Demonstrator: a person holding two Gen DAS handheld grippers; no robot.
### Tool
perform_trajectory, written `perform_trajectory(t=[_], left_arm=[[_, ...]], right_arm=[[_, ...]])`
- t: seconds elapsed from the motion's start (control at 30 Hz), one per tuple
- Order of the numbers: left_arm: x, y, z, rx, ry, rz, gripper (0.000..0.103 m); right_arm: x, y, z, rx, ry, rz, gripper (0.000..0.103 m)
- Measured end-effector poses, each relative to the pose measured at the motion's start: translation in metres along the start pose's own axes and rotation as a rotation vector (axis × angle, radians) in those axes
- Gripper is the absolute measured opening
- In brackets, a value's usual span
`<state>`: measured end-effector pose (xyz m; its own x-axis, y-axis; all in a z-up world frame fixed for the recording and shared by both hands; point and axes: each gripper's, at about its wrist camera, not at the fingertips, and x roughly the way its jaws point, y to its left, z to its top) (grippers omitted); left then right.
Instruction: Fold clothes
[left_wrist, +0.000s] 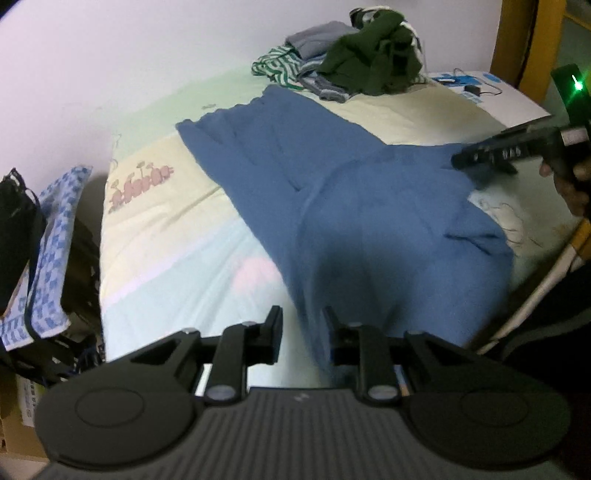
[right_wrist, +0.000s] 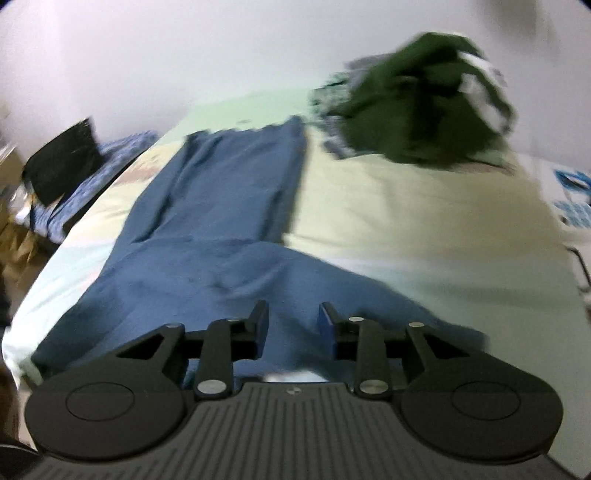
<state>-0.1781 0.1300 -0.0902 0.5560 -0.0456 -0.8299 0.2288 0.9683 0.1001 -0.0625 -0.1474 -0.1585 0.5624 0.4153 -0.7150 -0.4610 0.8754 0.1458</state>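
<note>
Left gripper: the left gripper is hovering above the near end of the blue garment, its jaws standing apart with a clear gap and no cloth pinched between them.
Right gripper: the right gripper is hanging over the same blue garment with its jaws parted; nothing is lying between the pads, and the blue cloth is showing through the gap below.
Right gripper from the left view: it is showing at the right edge, held by a hand, its tip sitting over the garment's right part; whether it is touching the cloth cannot be told.
Blue garment: it is lying spread along the bed, one long section reaching toward the far wall and a wider part bunching nearer the grippers.
Clothes pile: a dark green garment is sitting crumpled on top of striped and grey pieces at the far end of the bed, just beyond the blue garment's far edge.
Bedside: a blue-and-white patterned cloth is draping beside the bed at the left.
</note>
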Motion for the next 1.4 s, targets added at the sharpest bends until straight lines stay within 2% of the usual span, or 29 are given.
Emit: perform_trajectory(t=[0.1, 0.2, 0.33, 0.4, 0.43, 0.53, 0.57, 0.67, 0.77, 0.83, 0.93, 1.1, 1.2, 1.23, 1.3, 1.33, 1.4], left_arm=[[0.034, -0.015, 0.000, 0.011, 0.038, -0.014, 0.023], [0.059, -0.028, -0.005, 0.042, 0.078, -0.035, 0.014], [0.062, -0.040, -0.008, 0.085, 0.076, -0.053, 0.012], [0.060, -0.043, -0.006, 0.113, 0.081, -0.059, 0.012], [0.056, -0.042, -0.005, 0.124, 0.077, -0.061, 0.016], [0.043, -0.031, 0.007, 0.131, 0.008, -0.055, 0.029], [0.044, -0.027, 0.012, 0.129, -0.010, -0.051, 0.031], [0.053, -0.015, 0.028, 0.123, -0.054, -0.043, 0.032], [0.078, -0.010, 0.036, 0.115, -0.043, -0.041, 0.030], [0.092, -0.010, 0.034, 0.112, -0.030, -0.056, 0.030], [0.098, -0.011, 0.025, 0.146, -0.040, -0.058, 0.030], [0.098, -0.002, 0.024, 0.155, -0.045, -0.106, 0.034], [0.099, 0.004, 0.025, 0.148, -0.045, -0.128, 0.036], [0.099, 0.006, 0.025, 0.146, -0.045, -0.138, 0.036], [0.099, 0.011, 0.025, 0.146, -0.045, -0.155, 0.037], [0.100, 0.013, 0.025, 0.148, -0.044, -0.162, 0.037], [0.102, 0.014, 0.027, 0.153, -0.046, -0.173, 0.037]], right_arm=[[0.021, 0.011, -0.002, -0.050, 0.027, -0.015, 0.032], [0.038, 0.000, -0.007, -0.031, 0.096, -0.063, 0.030], [0.034, -0.028, -0.016, -0.009, 0.103, -0.166, 0.025], [0.032, -0.036, -0.012, 0.017, 0.121, -0.166, 0.023], [0.032, -0.035, -0.006, 0.022, 0.123, -0.154, 0.023], [0.030, -0.020, 0.022, 0.010, 0.045, -0.070, 0.025], [0.035, -0.011, 0.037, 0.003, 0.025, -0.021, 0.030], [0.059, 0.021, 0.082, 0.006, -0.007, 0.127, 0.040], [0.096, 0.058, 0.130, -0.002, -0.019, 0.254, 0.041], [0.124, 0.087, 0.158, -0.055, -0.033, 0.299, 0.045], [0.169, 0.122, 0.192, -0.130, -0.036, 0.324, 0.050], [0.239, 0.167, 0.218, -0.204, -0.064, 0.235, 0.051], [0.268, 0.180, 0.221, -0.192, -0.090, 0.189, 0.048], [0.275, 0.184, 0.222, -0.192, -0.098, 0.172, 0.043], [0.285, 0.186, 0.222, -0.200, -0.094, 0.164, 0.025], [0.288, 0.187, 0.223, -0.204, -0.088, 0.163, 0.009], [0.288, 0.184, 0.226, -0.199, -0.095, 0.177, 0.005]])
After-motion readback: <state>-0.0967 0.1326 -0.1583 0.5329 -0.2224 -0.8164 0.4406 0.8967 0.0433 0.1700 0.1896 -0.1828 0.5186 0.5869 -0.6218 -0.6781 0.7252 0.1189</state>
